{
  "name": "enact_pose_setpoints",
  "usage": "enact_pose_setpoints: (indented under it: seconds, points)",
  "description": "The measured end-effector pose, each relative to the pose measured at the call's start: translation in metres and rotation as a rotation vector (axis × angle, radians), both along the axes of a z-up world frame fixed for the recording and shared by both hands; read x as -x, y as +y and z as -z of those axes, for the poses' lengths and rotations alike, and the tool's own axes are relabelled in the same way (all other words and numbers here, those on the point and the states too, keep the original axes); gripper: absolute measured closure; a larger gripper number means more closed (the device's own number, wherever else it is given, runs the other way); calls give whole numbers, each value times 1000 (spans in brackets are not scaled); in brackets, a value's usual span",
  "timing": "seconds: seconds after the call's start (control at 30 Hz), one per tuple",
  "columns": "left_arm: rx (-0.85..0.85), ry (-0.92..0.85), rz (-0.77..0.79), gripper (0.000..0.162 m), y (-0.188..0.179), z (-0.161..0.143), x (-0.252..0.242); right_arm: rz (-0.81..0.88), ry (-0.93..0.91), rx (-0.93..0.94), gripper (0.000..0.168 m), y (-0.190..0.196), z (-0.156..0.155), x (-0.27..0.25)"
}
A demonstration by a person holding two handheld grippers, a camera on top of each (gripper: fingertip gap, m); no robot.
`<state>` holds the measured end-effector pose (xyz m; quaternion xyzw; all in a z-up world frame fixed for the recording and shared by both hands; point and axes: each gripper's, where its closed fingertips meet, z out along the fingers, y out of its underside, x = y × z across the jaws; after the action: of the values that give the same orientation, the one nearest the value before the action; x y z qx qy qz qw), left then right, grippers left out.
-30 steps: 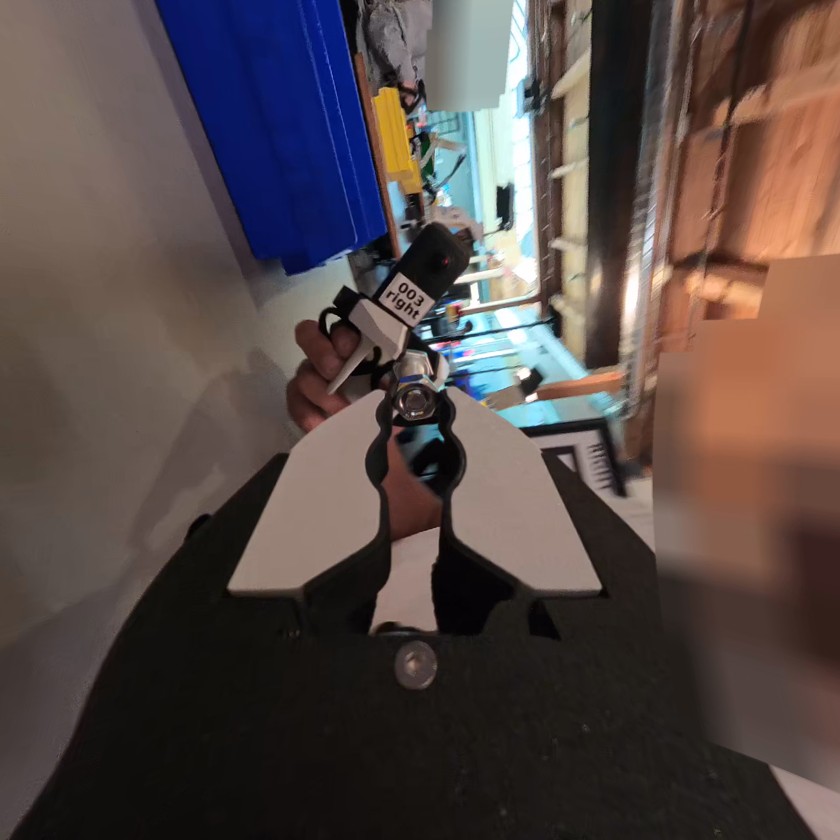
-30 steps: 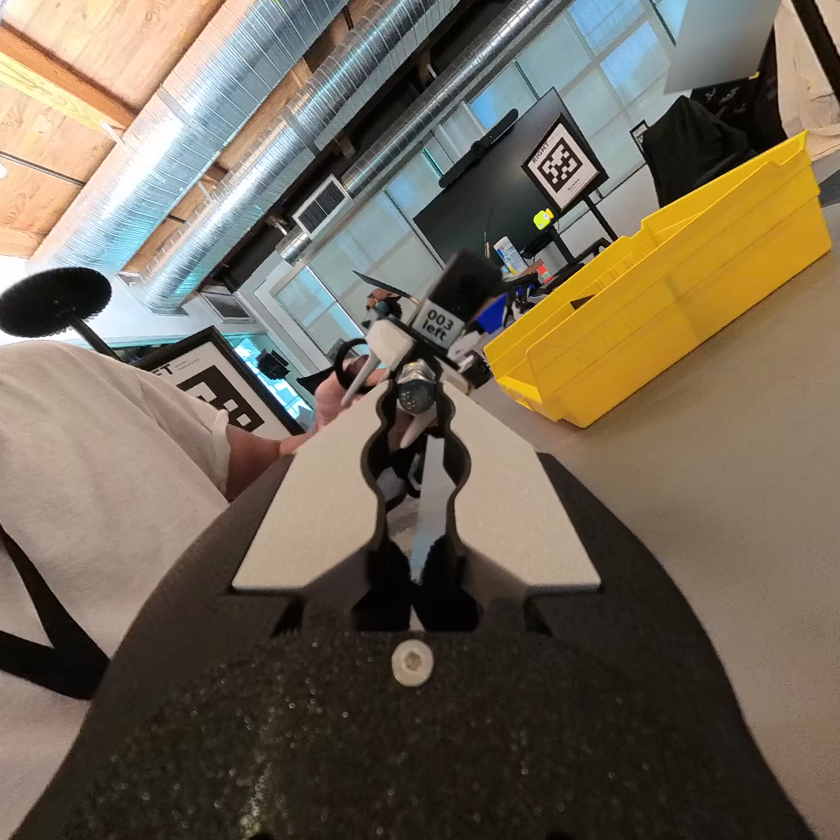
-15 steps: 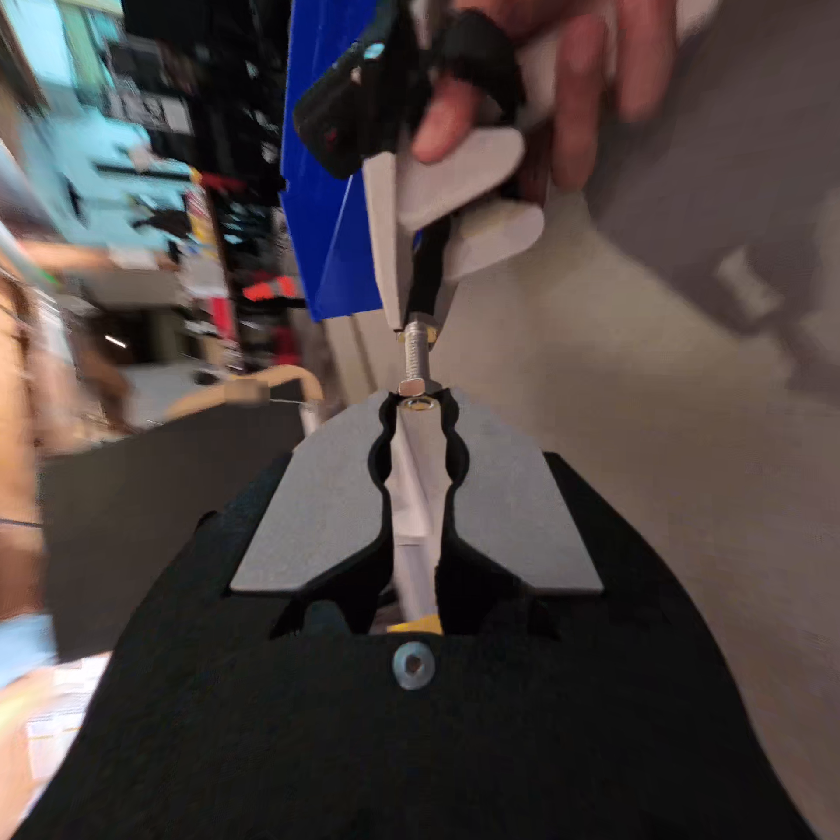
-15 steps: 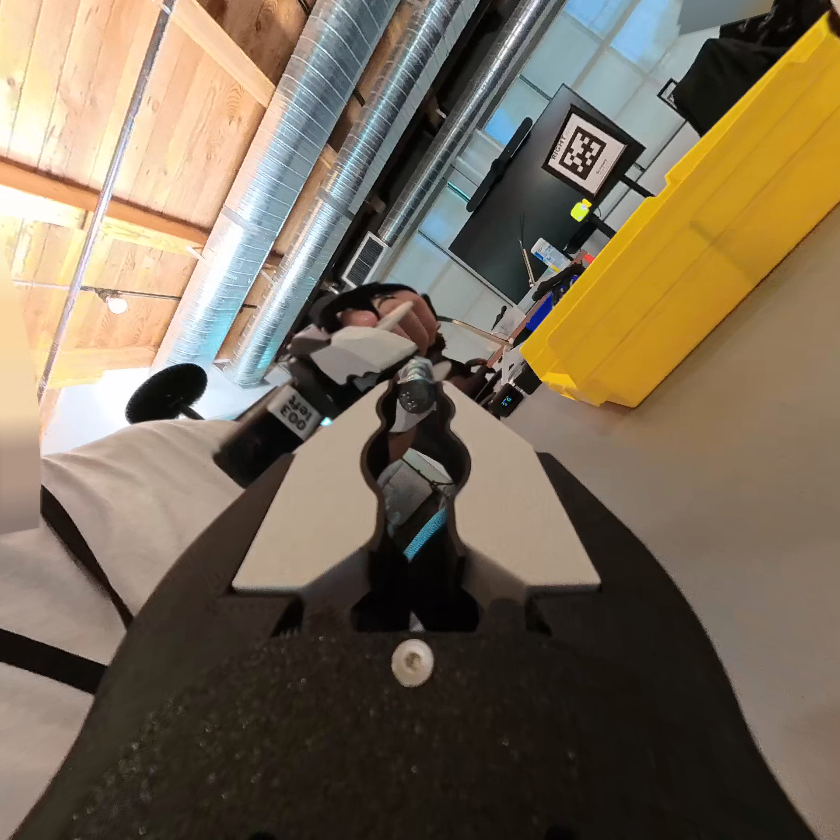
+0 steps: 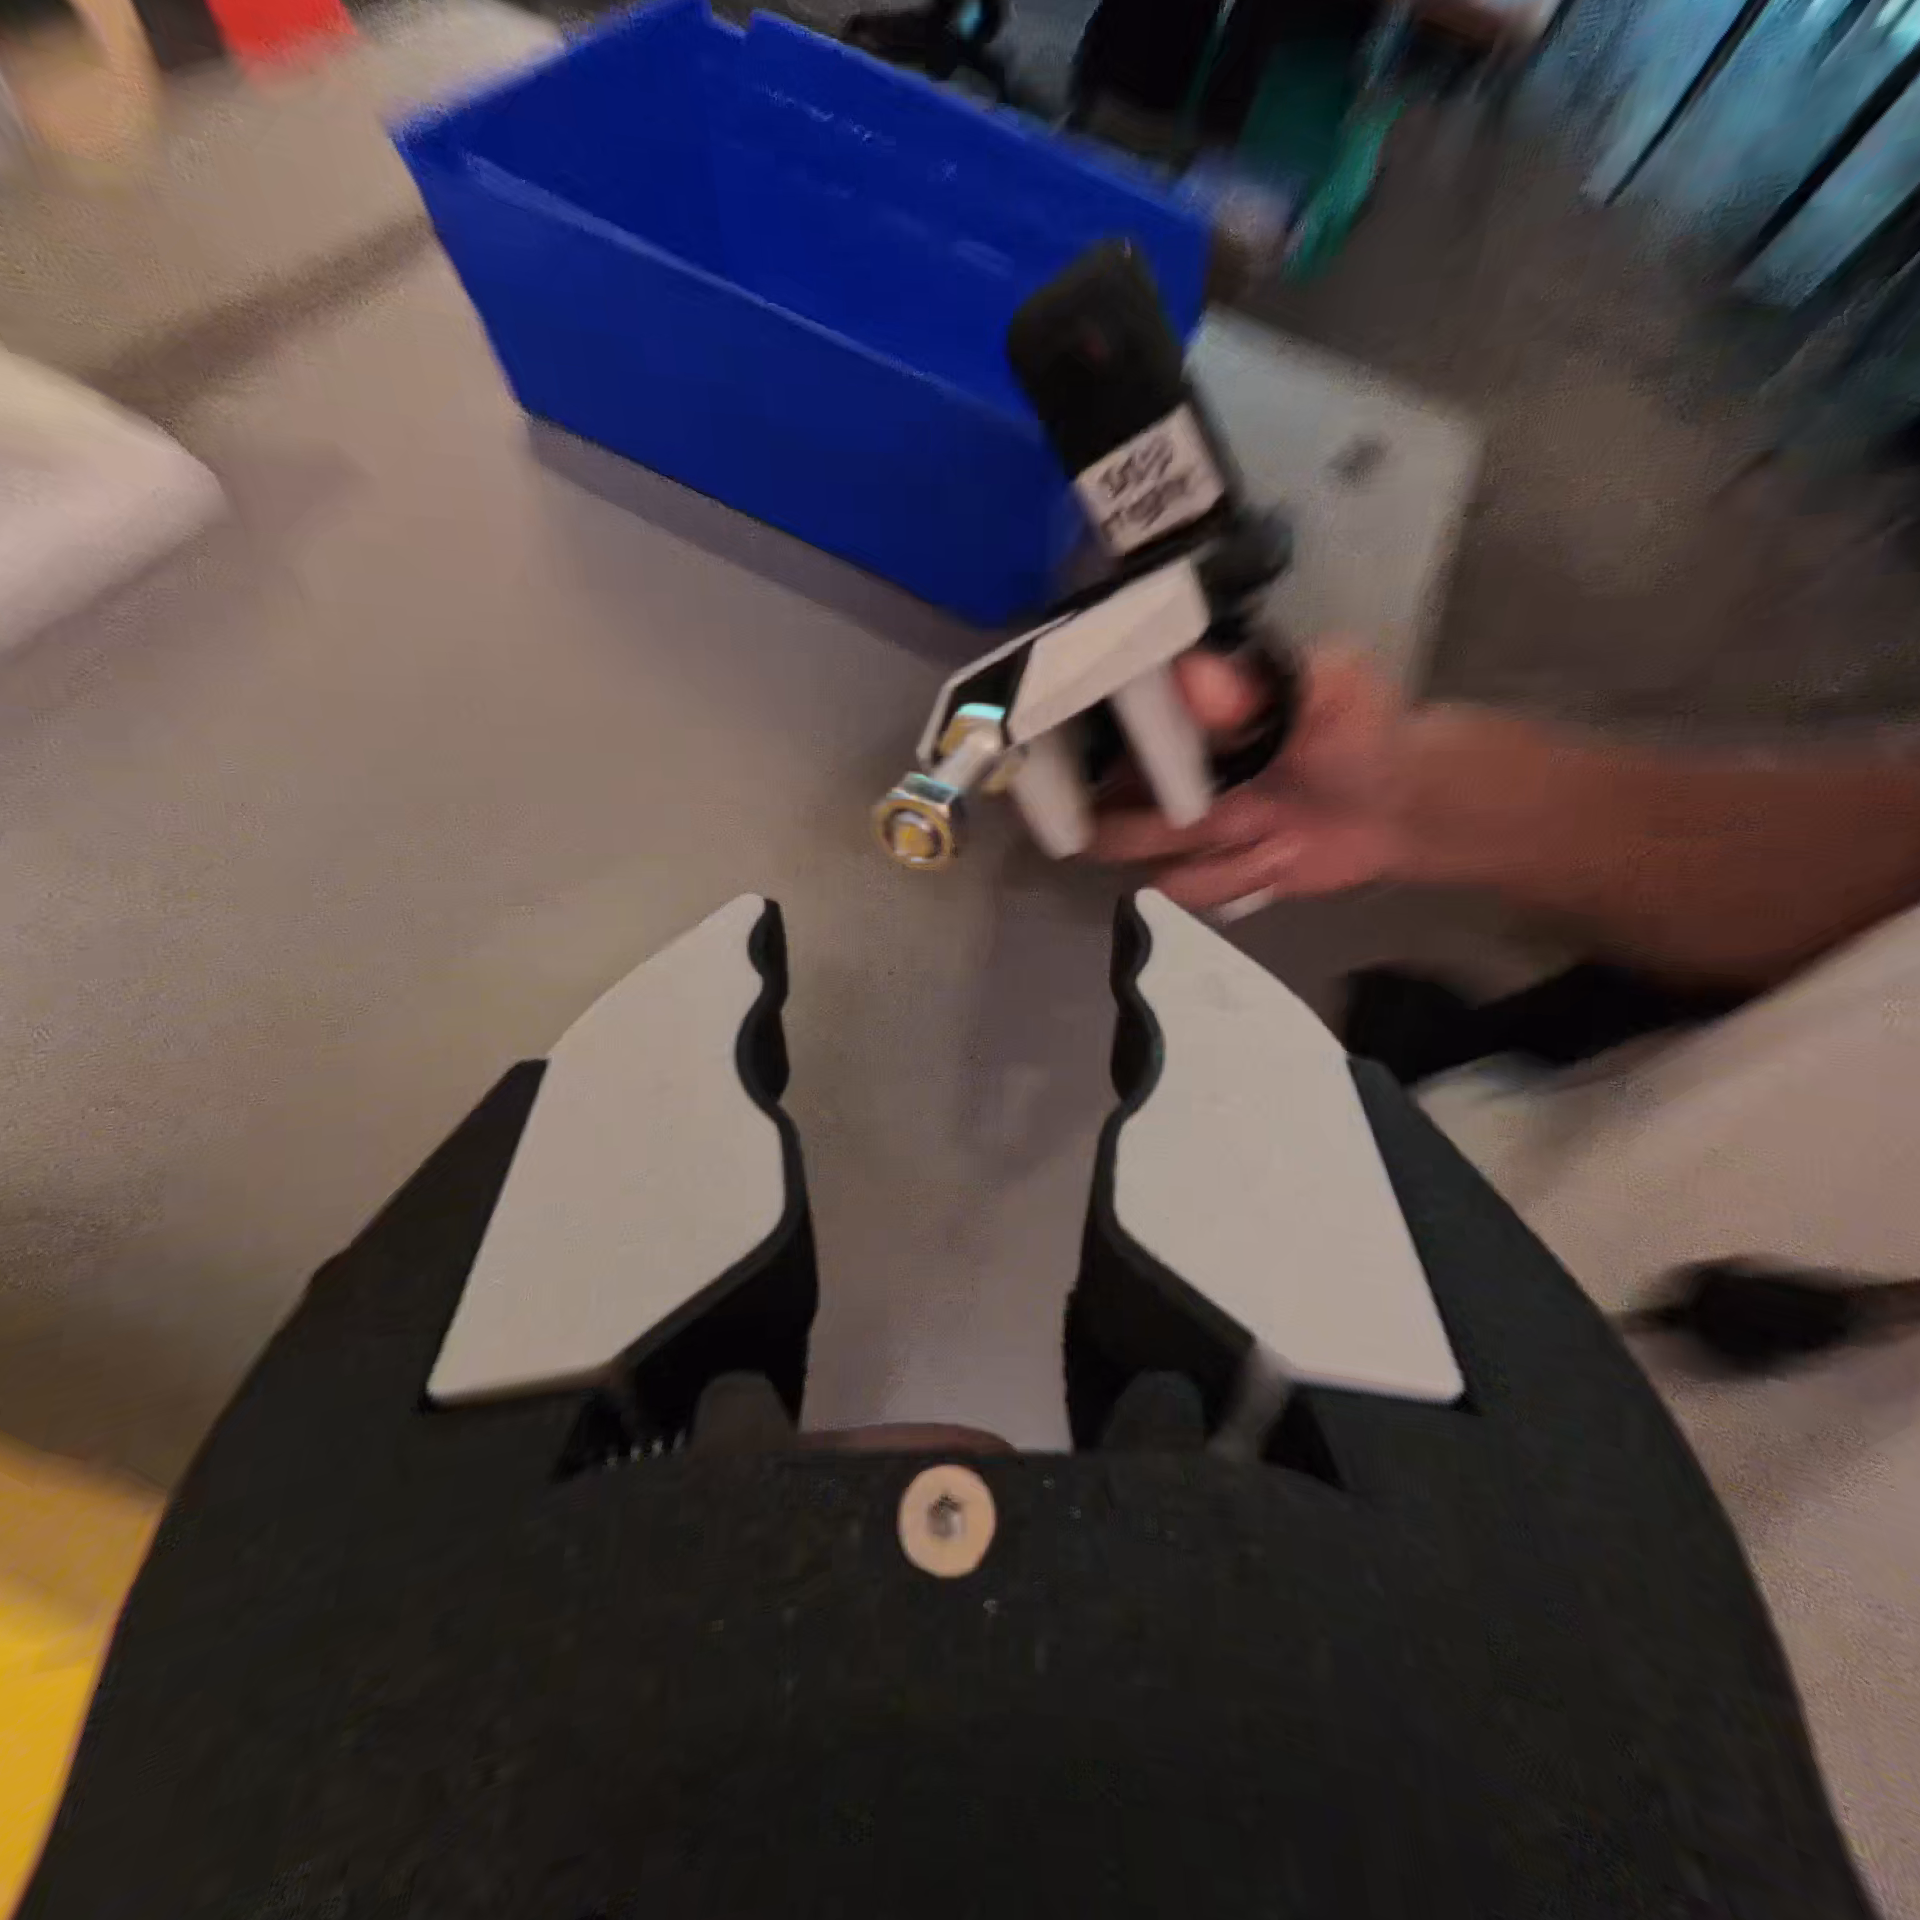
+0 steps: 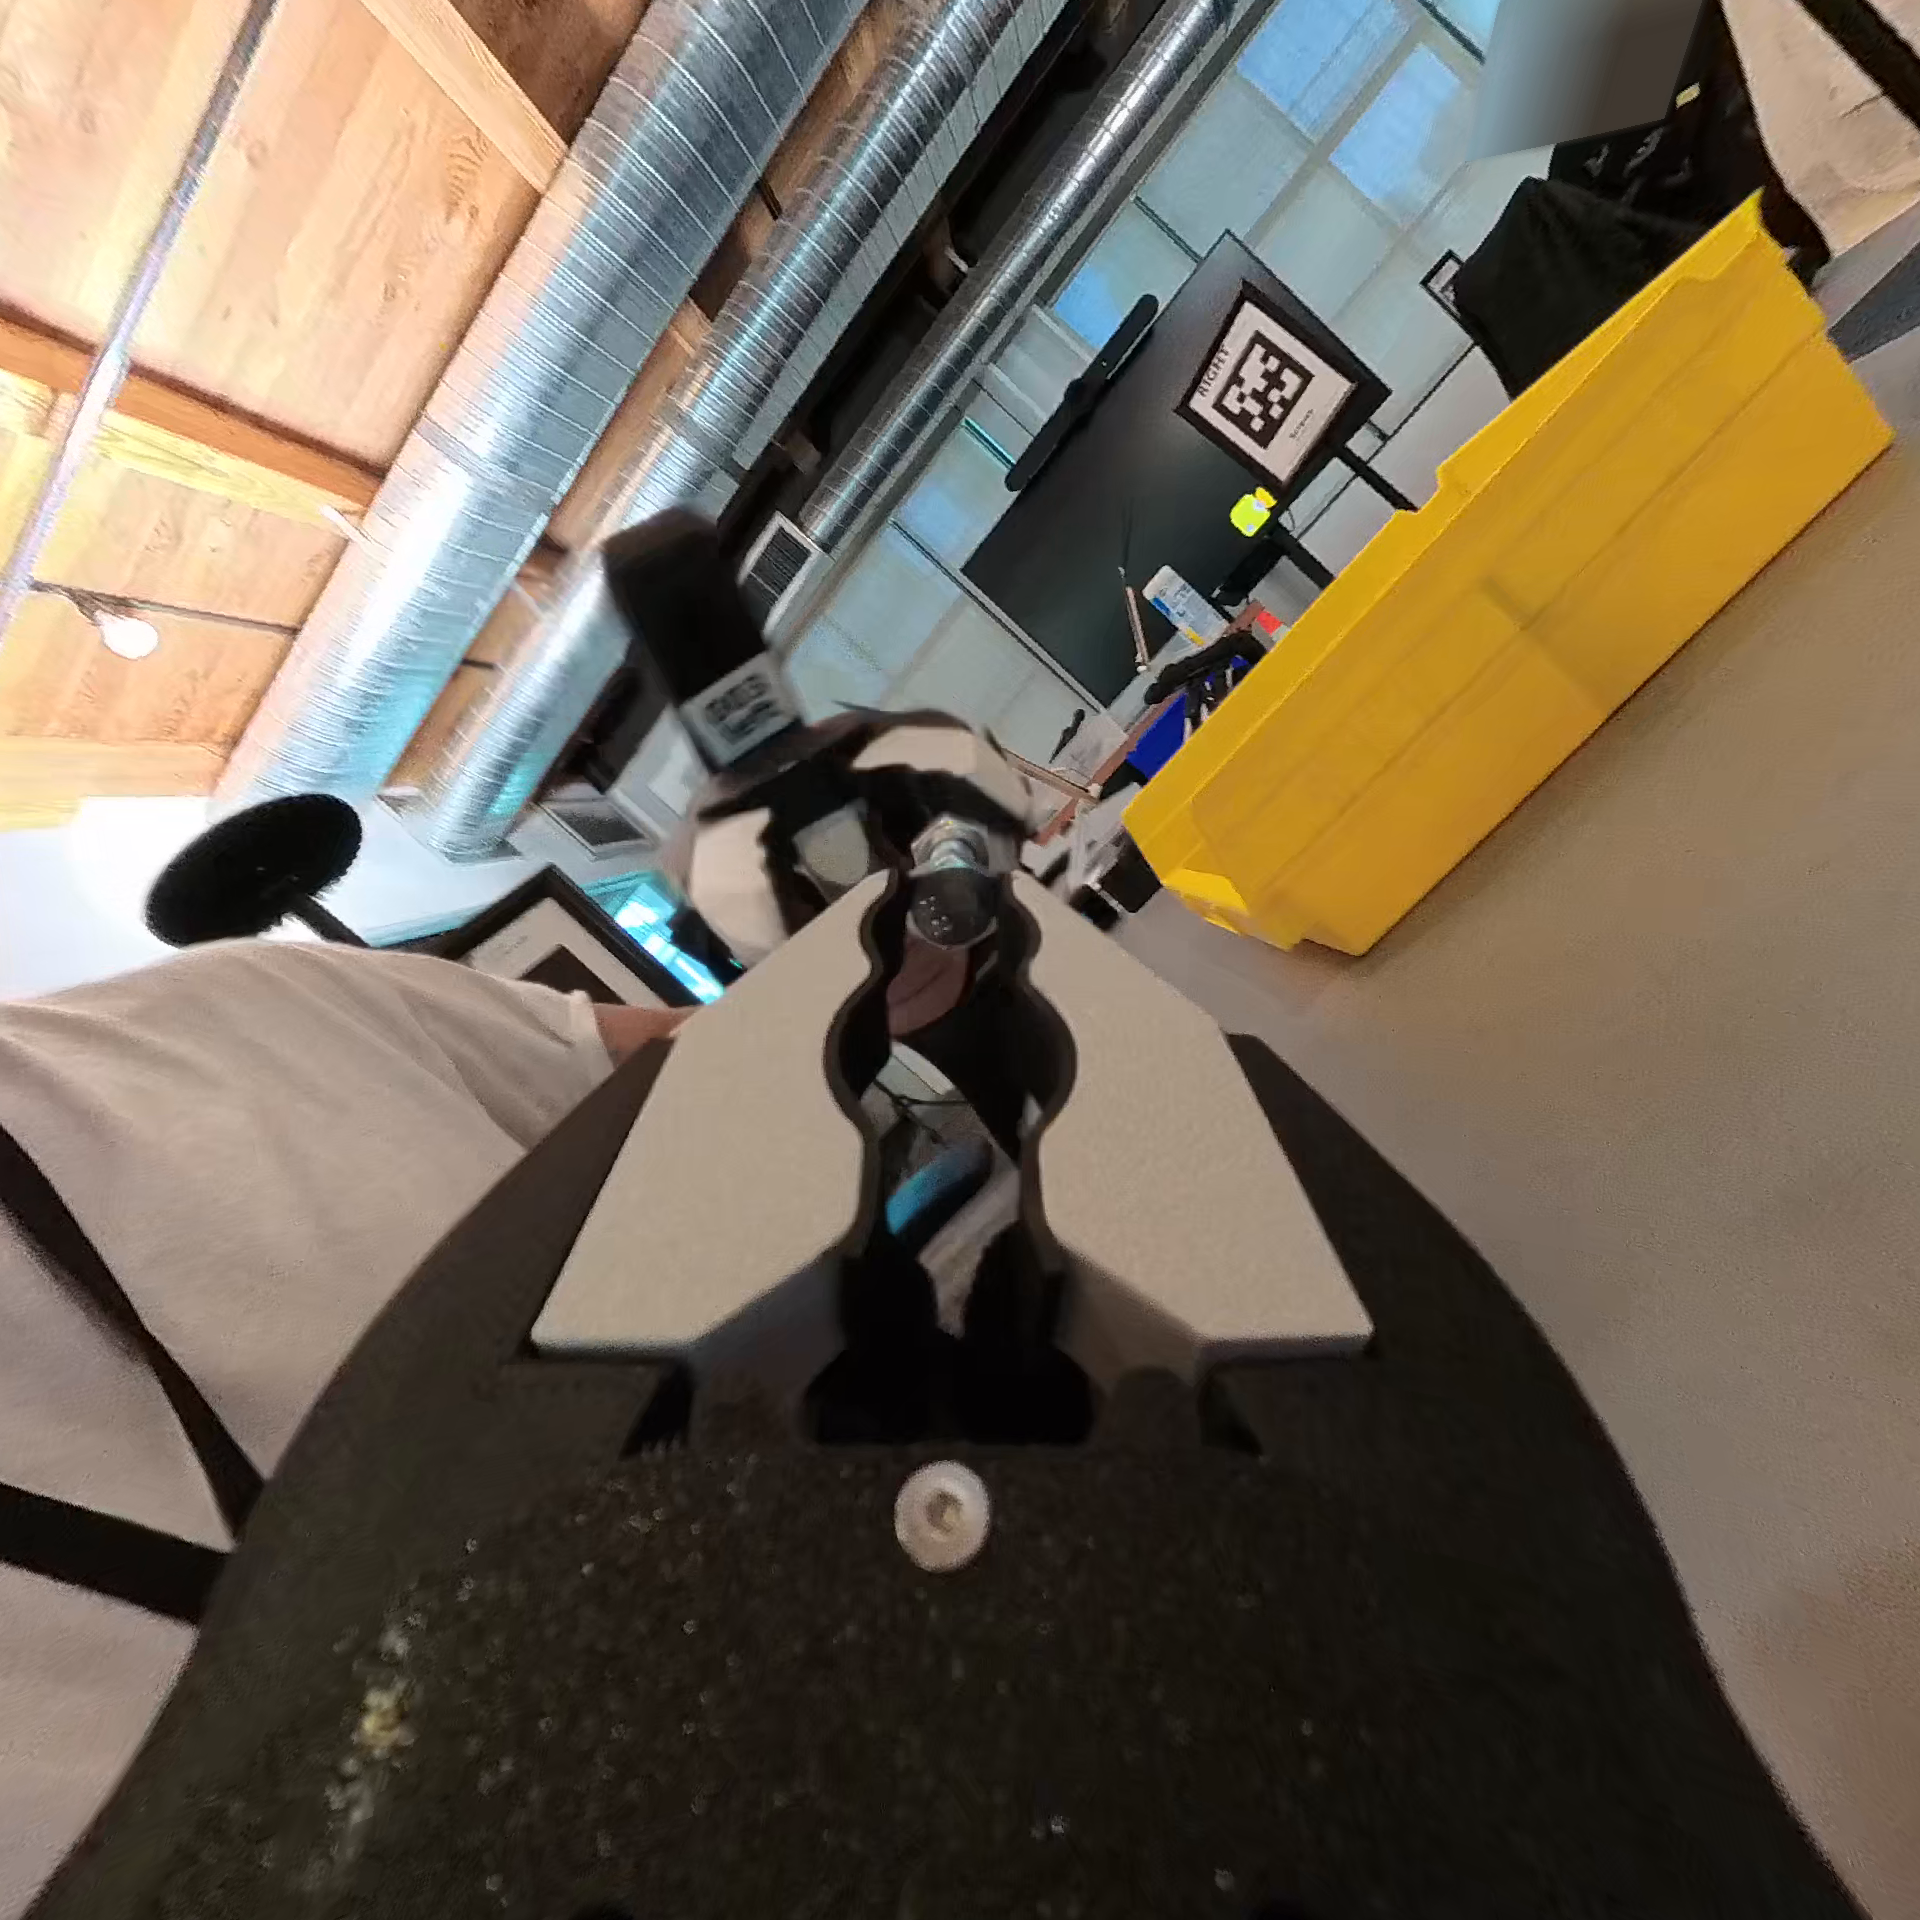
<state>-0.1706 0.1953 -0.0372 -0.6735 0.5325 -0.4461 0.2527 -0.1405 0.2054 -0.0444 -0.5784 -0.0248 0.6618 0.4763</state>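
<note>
Grey-fingered left gripper (image 5: 945, 914), jaws spread wide and empty, above the grey table (image 5: 364, 810). Right gripper (image 6: 951, 894), jaws clamped on the head of a steel bolt (image 6: 948, 914); a nut (image 5: 914, 828) sits on the bolt's far end, just beyond the left fingertips. Blue bin (image 5: 790, 343) stands behind; yellow bin (image 6: 1507, 707) rests on the table farther off.

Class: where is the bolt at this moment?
The bolt is clamped at the right tool's tip; in the left view it hangs beyond the open left tool, before the blue bin.
</note>
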Motion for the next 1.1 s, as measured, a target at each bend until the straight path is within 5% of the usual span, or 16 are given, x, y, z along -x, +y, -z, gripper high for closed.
enact_pose_setpoints:
  seconds: [0.1, 0.17, 0.4, 0.53, 0.6, 0.73, 1.1]
  points:
    - [734, -198, -91, 106, 5, -21, 0, 19, -104, -26, 152, 0, 4, 3]
    - [1018, -245, -153, 108, 14, -18, 1, 18, -136, -38, 152, -1, 5, 6]
    - [1137, -179, -193, 107, 6, 7, -4, 2, -147, -31, 152, -2, 8, 12]
    - [1117, -140, -171, 145, 4, 11, -4, -1, -163, -30, 152, -2, 9, 15]
    - [1075, -137, -145, 145, 4, 11, -3, -1, -165, -30, 152, -2, 10, 16]
    - [690, -106, -15, 145, -1, 7, -3, -26, -93, -29, 152, -5, 3, 14]
    - [-1443, 162, 498, 145, 20, 13, -4, -77, 53, 54, 153, -2, 5, 14]
